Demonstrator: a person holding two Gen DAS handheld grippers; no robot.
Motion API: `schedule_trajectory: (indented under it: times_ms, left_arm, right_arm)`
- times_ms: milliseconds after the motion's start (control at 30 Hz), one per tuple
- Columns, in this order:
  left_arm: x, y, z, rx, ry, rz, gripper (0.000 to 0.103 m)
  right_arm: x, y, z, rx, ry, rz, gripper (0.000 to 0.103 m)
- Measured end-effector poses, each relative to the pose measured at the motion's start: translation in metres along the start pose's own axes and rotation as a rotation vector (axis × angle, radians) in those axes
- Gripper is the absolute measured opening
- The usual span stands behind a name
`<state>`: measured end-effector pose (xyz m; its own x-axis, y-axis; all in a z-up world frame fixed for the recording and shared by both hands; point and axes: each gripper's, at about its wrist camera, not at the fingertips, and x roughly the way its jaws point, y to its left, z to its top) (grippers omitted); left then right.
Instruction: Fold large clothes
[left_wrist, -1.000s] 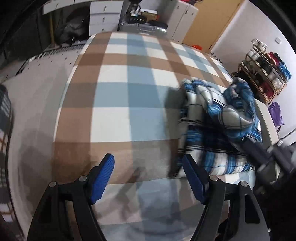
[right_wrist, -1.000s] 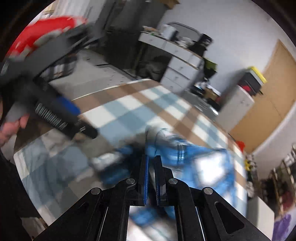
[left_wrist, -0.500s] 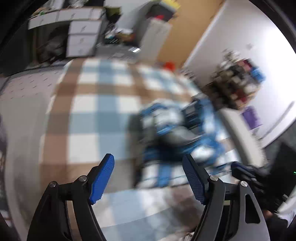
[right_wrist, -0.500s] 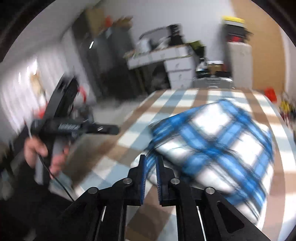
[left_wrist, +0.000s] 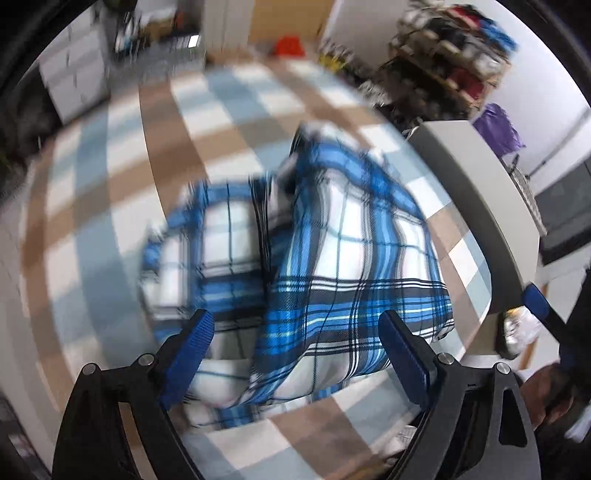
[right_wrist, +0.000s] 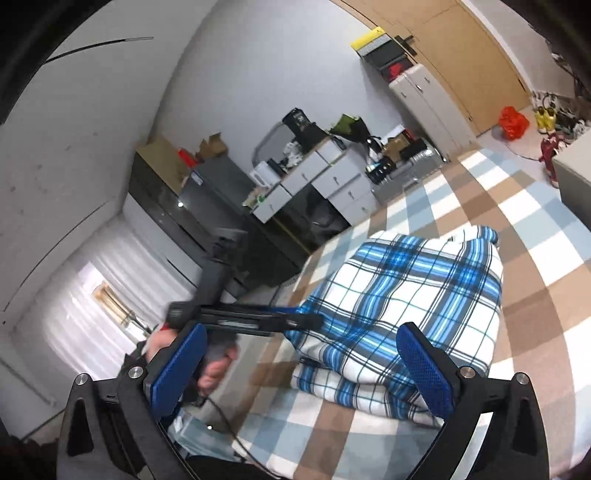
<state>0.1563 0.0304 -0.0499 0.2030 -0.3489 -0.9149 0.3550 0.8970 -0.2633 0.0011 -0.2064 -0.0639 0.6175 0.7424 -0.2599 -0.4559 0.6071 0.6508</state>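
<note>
Both sets of jaws are opening, nothing between them. The left gripper hangs over the folded plaid garment, the right gripper just beside it. The garment lies on a checked bed.

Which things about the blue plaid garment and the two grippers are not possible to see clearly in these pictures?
- Left wrist view: motion blur smears the far half of the blue plaid garment, so its folds cannot be read.
- Right wrist view: the garment's near edge is hidden behind the right gripper, whose jaws are opening with nothing between them.
- Right wrist view: the left gripper is seen edge-on, so its opening is unreadable there.
</note>
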Motion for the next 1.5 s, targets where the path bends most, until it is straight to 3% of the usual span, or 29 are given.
schedule_trajectory:
  times_ms: [67,100,200,333,400,500,567,600,700,800,867,933,967,1033,1067,1133,1233,1333,1500]
  left_arm:
    - [0.01,0.005,-0.001,-0.033,0.041,-0.07,0.024]
    - [0.013,0.008,-0.003,-0.063,0.061,-0.098,0.003]
    - [0.007,0.011,-0.014,-0.101,0.045,-0.175,0.002]
    - [-0.028,0.012,-0.04,-0.166,-0.082,-0.319,0.002]
    - [-0.036,0.006,-0.057,-0.139,-0.139,-0.298,0.002]
    - [-0.034,-0.002,-0.084,-0.103,-0.219,-0.24,0.002]
    - [-0.028,-0.002,-0.098,-0.087,-0.275,-0.173,0.002]
    - [-0.026,-0.001,-0.1,-0.082,-0.288,-0.152,0.002]
    - [-0.017,0.002,-0.101,-0.067,-0.332,-0.13,0.002]
    - [-0.019,-0.003,-0.1,-0.021,-0.373,-0.097,0.002]
    - [-0.023,-0.012,-0.097,0.04,-0.398,-0.065,0.002]
    - [-0.026,-0.011,-0.098,0.057,-0.406,-0.083,0.002]
    - [-0.024,-0.007,-0.096,0.04,-0.4,-0.108,0.002]
    - [-0.021,0.004,-0.097,0.013,-0.385,-0.119,0.002]
    - [-0.02,0.011,-0.096,-0.001,-0.375,-0.13,0.002]
    - [-0.02,0.022,-0.093,-0.039,-0.367,-0.171,0.002]
    - [-0.028,0.037,-0.096,-0.083,-0.381,-0.219,0.002]
    - [-0.036,0.052,-0.101,-0.135,-0.394,-0.244,0.002]
    - [-0.037,0.077,-0.108,-0.231,-0.401,-0.298,0.002]
  right_arm:
    - [-0.005,0.0,0.002,0.01,-0.005,-0.001,0.103]
    - [-0.007,-0.001,0.003,0.018,-0.006,0.005,0.103]
    - [-0.011,-0.009,0.005,0.088,-0.008,0.033,0.103]
    - [-0.011,-0.02,0.007,0.173,0.001,0.037,0.103]
    - [-0.008,-0.025,0.009,0.189,0.007,0.008,0.103]
    - [0.008,-0.021,0.025,0.179,0.042,-0.108,0.103]
    - [0.029,-0.012,0.038,0.145,0.128,-0.167,0.103]
    - [0.056,0.0,0.048,0.071,0.24,-0.218,0.103]
    - [0.115,0.029,0.062,-0.092,0.411,-0.354,0.103]
    - [0.182,0.043,0.058,-0.193,0.623,-0.488,0.103]
    - [0.213,0.042,0.054,-0.212,0.699,-0.596,0.103]
    - [0.246,0.031,0.043,-0.213,0.815,-0.745,0.102]
    - [0.254,0.023,0.039,-0.209,0.839,-0.809,0.097]
    - [0.259,0.017,0.037,-0.205,0.857,-0.868,0.061]
    - [0.26,0.015,0.038,-0.179,0.86,-0.862,0.052]
    - [0.261,0.017,0.041,-0.153,0.849,-0.845,0.022]
    - [0.258,0.032,0.053,-0.157,0.747,-0.831,0.008]
    - [0.253,0.044,0.069,-0.118,0.637,-0.814,0.003]
    - [0.268,0.07,0.066,-0.138,0.63,-0.734,0.003]
